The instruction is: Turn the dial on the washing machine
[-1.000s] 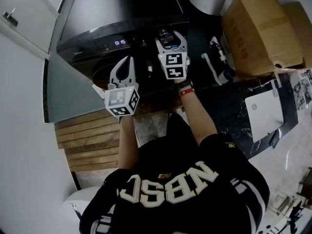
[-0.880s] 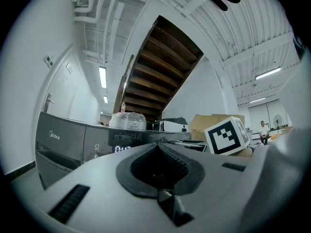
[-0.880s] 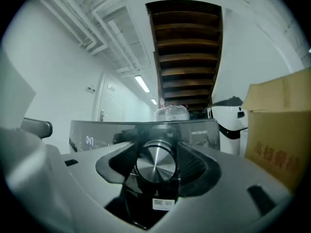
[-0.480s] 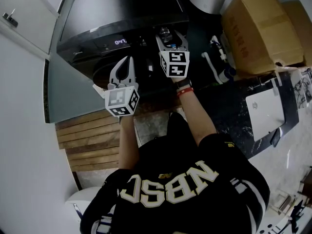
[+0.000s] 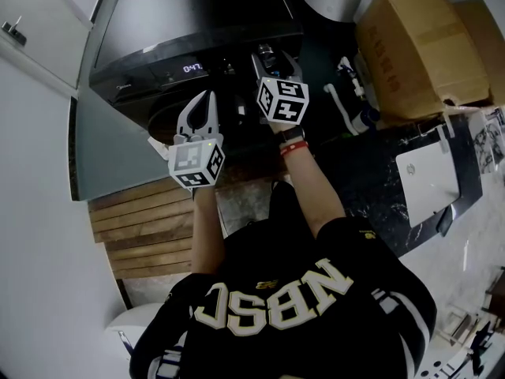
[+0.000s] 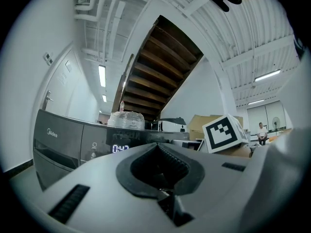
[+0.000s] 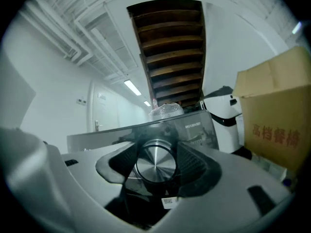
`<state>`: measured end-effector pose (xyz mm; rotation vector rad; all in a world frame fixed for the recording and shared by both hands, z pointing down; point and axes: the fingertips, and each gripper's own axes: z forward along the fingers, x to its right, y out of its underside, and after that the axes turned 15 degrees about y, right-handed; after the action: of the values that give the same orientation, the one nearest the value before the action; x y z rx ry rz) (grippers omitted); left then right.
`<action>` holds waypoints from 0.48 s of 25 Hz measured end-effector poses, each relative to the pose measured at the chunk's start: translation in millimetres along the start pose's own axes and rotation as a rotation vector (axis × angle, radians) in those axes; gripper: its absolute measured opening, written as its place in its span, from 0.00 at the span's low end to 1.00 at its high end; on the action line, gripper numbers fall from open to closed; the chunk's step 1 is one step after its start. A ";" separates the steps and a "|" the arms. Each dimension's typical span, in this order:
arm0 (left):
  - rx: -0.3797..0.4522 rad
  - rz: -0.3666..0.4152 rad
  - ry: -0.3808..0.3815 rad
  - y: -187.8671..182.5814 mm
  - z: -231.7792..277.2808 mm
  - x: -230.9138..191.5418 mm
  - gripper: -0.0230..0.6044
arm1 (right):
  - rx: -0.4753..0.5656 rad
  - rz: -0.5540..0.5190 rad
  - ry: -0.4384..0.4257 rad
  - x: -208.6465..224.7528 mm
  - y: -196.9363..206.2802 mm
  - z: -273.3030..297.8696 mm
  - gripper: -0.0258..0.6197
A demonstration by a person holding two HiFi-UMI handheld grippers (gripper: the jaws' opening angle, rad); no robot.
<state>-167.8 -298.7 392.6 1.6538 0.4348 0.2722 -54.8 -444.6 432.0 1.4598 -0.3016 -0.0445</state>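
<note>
On the dark grey washing machine (image 5: 197, 22), the right gripper (image 5: 270, 56) clamps the round brushed-metal dial (image 7: 155, 164), which now seems to need a wrist twist; the left gripper (image 5: 207, 101) hangs closed, empty.

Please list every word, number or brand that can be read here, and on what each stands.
"0:47": display.
"Midea": washing machine front.
"高档餐椅", red: cardboard box.
"NBSC", upside down: person's shirt.
Small panel print near the dial: too blurred to read.
</note>
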 end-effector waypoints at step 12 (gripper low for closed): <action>0.007 -0.005 -0.002 -0.4 0.4 -1.4 0.06 | -0.023 0.251 0.022 10.4 -3.4 -2.9 0.45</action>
<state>-168.9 -299.6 392.3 1.6599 0.4389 0.2649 -43.6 -444.4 430.2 1.3889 -0.4622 0.1697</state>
